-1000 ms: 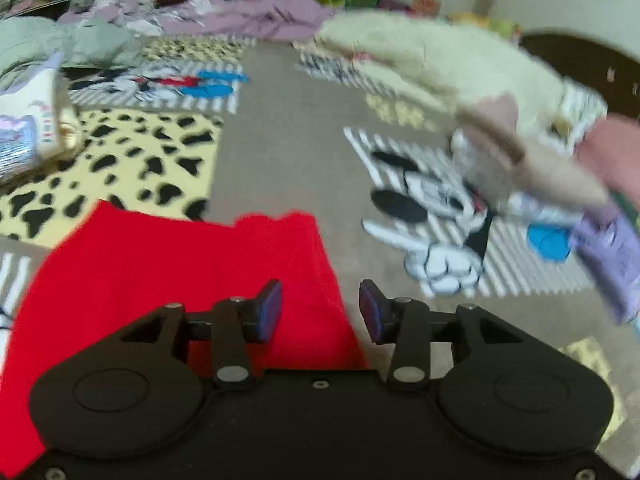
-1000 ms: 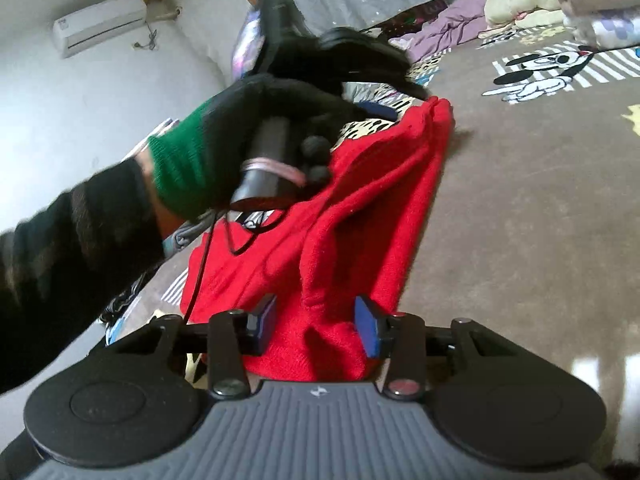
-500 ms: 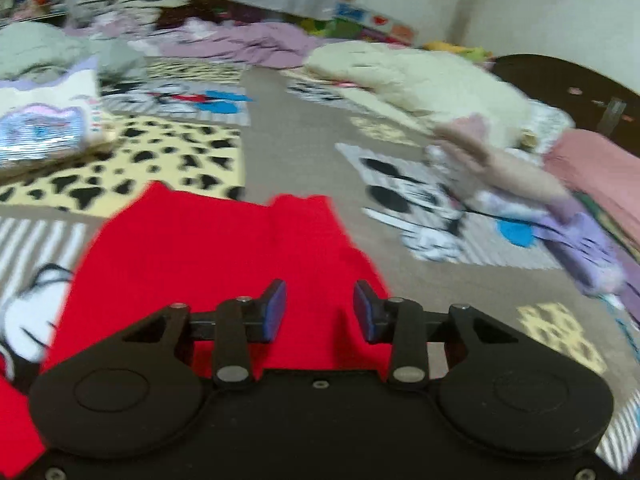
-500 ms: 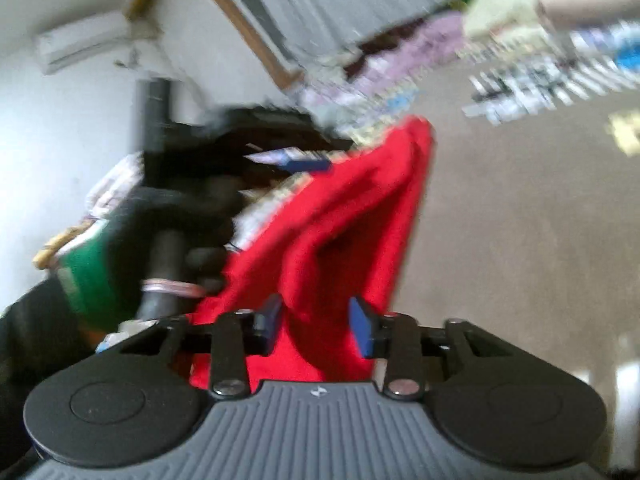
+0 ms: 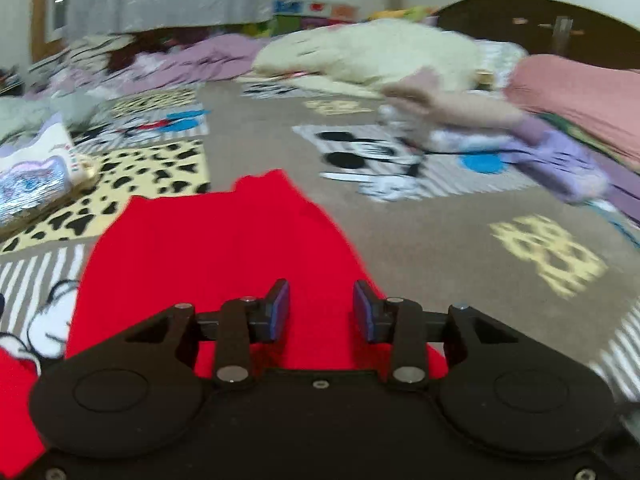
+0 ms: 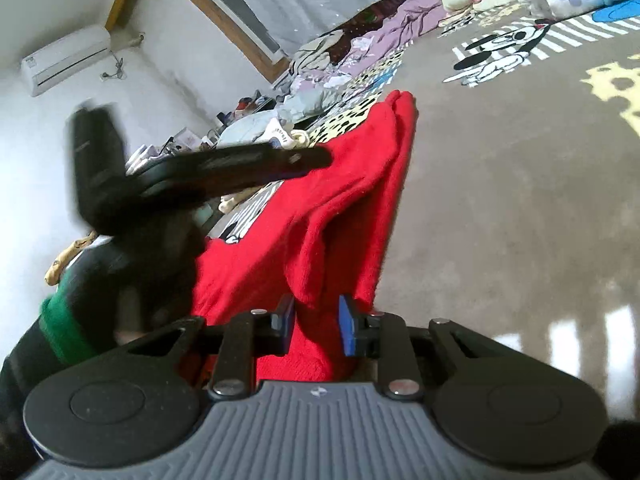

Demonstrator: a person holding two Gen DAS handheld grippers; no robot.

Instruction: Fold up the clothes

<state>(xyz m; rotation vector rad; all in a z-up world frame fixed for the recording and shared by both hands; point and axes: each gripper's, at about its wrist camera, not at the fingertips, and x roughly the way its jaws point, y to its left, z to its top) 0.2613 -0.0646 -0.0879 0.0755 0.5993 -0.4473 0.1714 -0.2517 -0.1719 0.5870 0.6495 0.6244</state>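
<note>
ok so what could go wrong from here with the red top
The right gripper has a raised fold of the red garment between open jaws; closing here may pinch a bunched ridge and set a crooked crease. The left gripper is open over the cloth, holding nothing, so a pull from the right could drag the whole piece across the mat.

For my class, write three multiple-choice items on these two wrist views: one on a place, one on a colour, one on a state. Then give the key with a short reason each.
1. Where does the red garment lie?
A on the patterned rug
B on a chair
C in a basket

2. What colour is the cuff on the gloved hand?
A yellow
B green
C white

3. How do the left gripper's fingers stand?
A shut on cloth
B apart, above the garment
C out of view

Key: A, rug shows around it; B, green band at the wrist; B, a gap shows red cloth beyond.
</note>
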